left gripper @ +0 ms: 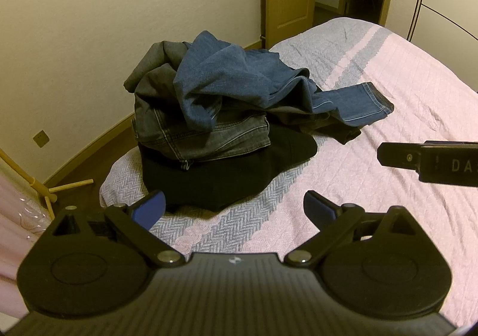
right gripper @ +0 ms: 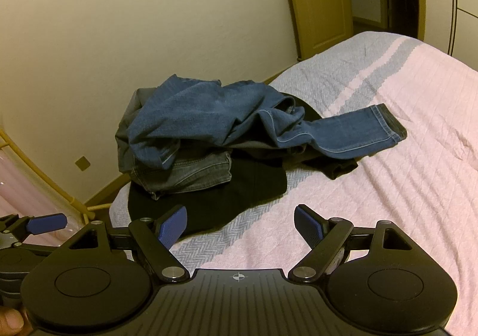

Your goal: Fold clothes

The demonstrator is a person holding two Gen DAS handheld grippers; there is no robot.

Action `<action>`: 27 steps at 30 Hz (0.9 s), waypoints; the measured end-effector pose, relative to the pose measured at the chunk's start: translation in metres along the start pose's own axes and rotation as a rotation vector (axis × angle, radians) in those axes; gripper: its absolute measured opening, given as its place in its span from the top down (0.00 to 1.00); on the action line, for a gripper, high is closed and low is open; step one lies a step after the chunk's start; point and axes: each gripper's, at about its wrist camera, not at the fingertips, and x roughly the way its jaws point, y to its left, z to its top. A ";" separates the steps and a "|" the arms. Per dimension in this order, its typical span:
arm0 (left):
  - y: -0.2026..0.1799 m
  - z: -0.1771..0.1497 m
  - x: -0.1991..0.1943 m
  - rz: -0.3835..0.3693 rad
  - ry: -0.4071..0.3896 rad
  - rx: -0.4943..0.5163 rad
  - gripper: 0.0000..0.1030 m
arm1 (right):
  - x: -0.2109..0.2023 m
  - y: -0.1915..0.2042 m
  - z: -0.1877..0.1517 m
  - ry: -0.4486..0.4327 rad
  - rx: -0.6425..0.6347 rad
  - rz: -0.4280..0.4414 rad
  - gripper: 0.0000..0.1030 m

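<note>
Bed: clothes pile beyond claws

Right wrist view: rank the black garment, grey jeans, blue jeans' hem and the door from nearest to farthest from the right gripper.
1. Black garment, just ahead of the right gripper, bottom of the pile.
2. Grey jeans, stacked on it, left.
3. Blue jeans' hem, trailing right.
4. Door, far wall.

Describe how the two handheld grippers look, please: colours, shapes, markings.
Each gripper, left gripper and right gripper, has a black ribbed body, two round black discs, black link arms with silver pivots, blue textured finger pads and a small crosshair mark.
</note>
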 end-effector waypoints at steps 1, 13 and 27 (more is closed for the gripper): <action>0.000 0.000 0.000 0.001 0.000 0.000 0.05 | 0.000 0.000 0.000 0.000 0.000 0.000 0.20; -0.004 0.003 0.006 0.027 0.006 0.001 0.05 | 0.003 -0.008 0.001 0.006 0.013 0.004 0.20; 0.017 0.023 0.032 0.159 -0.049 0.226 0.05 | 0.030 -0.003 0.004 -0.013 -0.190 0.006 0.20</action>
